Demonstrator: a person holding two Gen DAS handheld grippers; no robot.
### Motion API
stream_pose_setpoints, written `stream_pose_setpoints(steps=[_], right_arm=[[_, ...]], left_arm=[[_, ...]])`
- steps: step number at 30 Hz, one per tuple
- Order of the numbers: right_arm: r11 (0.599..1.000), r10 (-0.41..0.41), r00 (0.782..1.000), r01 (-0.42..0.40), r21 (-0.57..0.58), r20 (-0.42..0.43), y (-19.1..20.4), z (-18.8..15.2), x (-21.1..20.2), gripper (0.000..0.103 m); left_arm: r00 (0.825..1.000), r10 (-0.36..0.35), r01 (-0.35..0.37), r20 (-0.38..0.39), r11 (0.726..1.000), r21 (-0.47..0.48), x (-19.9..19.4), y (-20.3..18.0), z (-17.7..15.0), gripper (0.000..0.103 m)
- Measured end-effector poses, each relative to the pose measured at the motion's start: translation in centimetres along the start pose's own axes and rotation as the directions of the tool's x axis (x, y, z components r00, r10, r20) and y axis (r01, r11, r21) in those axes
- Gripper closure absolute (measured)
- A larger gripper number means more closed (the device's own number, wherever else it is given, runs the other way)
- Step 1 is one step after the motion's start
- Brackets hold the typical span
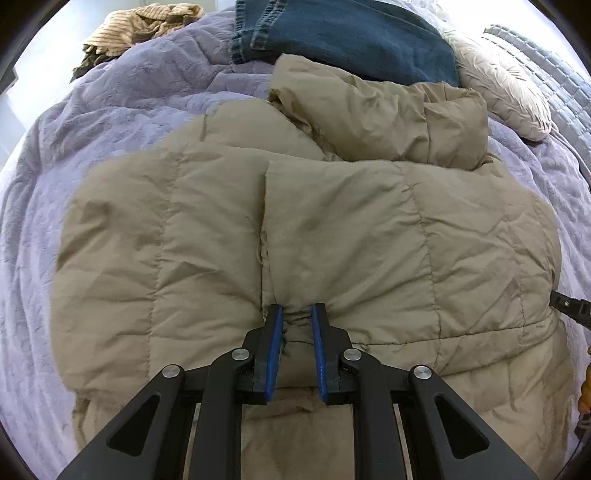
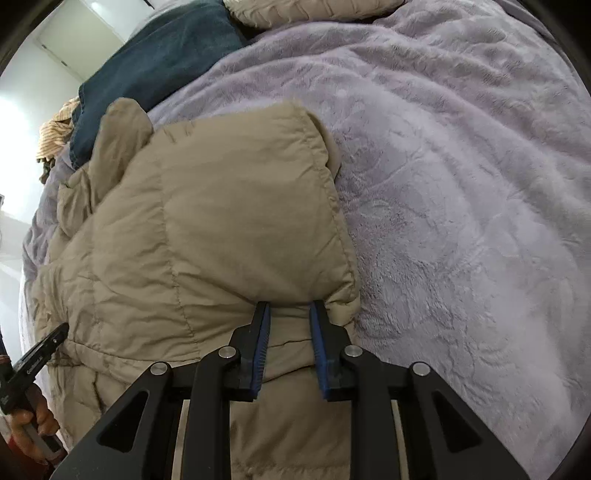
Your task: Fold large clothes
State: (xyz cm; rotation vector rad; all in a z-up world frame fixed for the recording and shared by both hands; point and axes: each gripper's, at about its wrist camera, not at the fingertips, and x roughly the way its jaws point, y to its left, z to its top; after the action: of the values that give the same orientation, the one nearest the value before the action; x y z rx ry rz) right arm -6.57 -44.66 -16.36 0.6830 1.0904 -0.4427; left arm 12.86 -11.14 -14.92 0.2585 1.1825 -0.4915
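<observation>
A tan puffer jacket point(image 1: 332, 229) lies spread on the bed, one sleeve folded across its upper part. My left gripper point(image 1: 297, 317) is shut on a bunched pinch of the jacket's near edge, close to its middle seam. In the right wrist view, my right gripper point(image 2: 290, 314) grips the jacket point(image 2: 221, 221) at its near right corner, with padded fabric pressed between the blue pads. A hand holds the left gripper's body point(image 2: 37, 358) at the lower left of that view. A black part of the right gripper point(image 1: 567, 306) shows at the left view's right edge.
A fluffy lavender blanket point(image 2: 461, 184) covers the bed under the jacket. Dark blue jeans point(image 1: 351, 37) lie beyond the jacket. A striped tan garment point(image 1: 144, 26) is heaped at the far left. A beige pillow point(image 1: 498, 85) and grey quilted fabric point(image 1: 546, 62) sit at the far right.
</observation>
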Motion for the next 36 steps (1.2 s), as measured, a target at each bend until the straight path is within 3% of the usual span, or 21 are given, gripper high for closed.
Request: stream_pose_setpoints(steps=[5,9,22,23,24,25,27,34,36], right_arm=[[0.999,0.011,1.0,-0.011,0.032,0.016,-0.1,-0.5,-2.7,0.076],[0.997,0.02,1.0,-0.021,0.07,0.016,-0.7,-1.5,-4.3,0.061],[0.997,0.045,0.999,-0.043,0.062,-0.021,-0.1,-5.3,-6.3,0.057],[0.998,0.051,0.998,-0.05,0.043,-0.023,0.3,-5.5,-6.5,0.056],[0.998,0.052,0.998,-0.051,0.02,-0.023,0.8,-5.8,-6.8,0.054],[0.999,0.051,0.998,-0.051,0.0,-0.023,1.2,-6.0,-7.1,0.053],[0.998,0.054,0.998,-0.055,-0.026,-0.026,1.8,-6.6,-7.6,0.05],[0.997,0.079,0.995,-0.081,-0.022,-0.062,2.4,-8.7,-9.1,0.042],[0.996,0.087,0.994,-0.089,-0.025,-0.072,2.5,-9.3,-9.8,0.026]], left_arm=[[1.0,0.024,-0.025,-0.01,0.999,-0.024,-1.9,0.0,-0.3,0.085],[0.999,0.031,-0.032,-0.017,0.999,-0.025,-3.2,-0.4,-0.9,0.085],[1.0,0.006,-0.006,-0.006,1.0,-0.003,-5.7,-2.0,-3.0,0.083],[1.0,0.003,-0.003,-0.009,1.0,-0.001,-5.8,-2.1,-3.2,0.071],[1.0,-0.002,0.001,-0.016,1.0,-0.002,-6.0,-2.3,-3.3,0.024],[1.0,0.001,-0.001,-0.001,1.0,-0.01,-6.5,-2.4,-3.5,0.003],[0.999,-0.007,0.007,0.032,1.0,0.01,-7.6,-2.9,-3.9,0.003],[1.0,0.022,-0.022,0.008,1.0,0.022,-9.9,-4.0,-5.3,0.002],[1.0,0.022,-0.022,0.005,1.0,0.017,-10.9,-4.0,-5.9,0.002]])
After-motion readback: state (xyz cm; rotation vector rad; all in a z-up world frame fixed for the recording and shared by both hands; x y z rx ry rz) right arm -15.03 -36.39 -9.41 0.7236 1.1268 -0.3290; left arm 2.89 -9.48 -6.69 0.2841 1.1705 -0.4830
